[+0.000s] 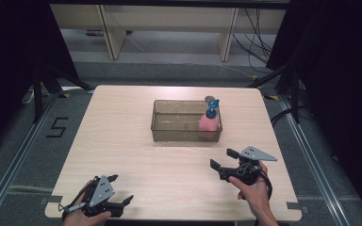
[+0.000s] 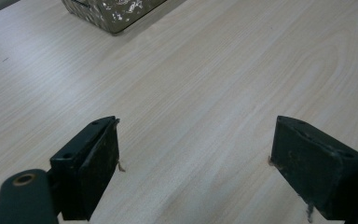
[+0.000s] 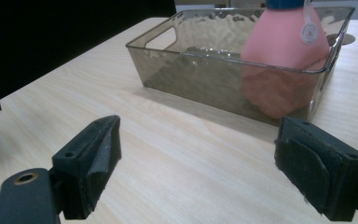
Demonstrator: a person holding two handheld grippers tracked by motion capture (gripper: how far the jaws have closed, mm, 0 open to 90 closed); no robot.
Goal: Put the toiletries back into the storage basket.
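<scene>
Left gripper [image 1: 122, 189]: jaws spread wide with nothing between them, low over the near left corner of the surface [image 1: 122, 127].
Right gripper [image 1: 221, 159]: jaws wide apart and empty, pointing toward the bin.
Bin [image 1: 169, 128]: clear smoky plastic, just ahead of the right gripper, well ahead and to the right of the left one.
Bottle [image 1: 209, 123]: pink with a blue pump top, upright in the bin's right end, nearest the right gripper, untouched.
</scene>
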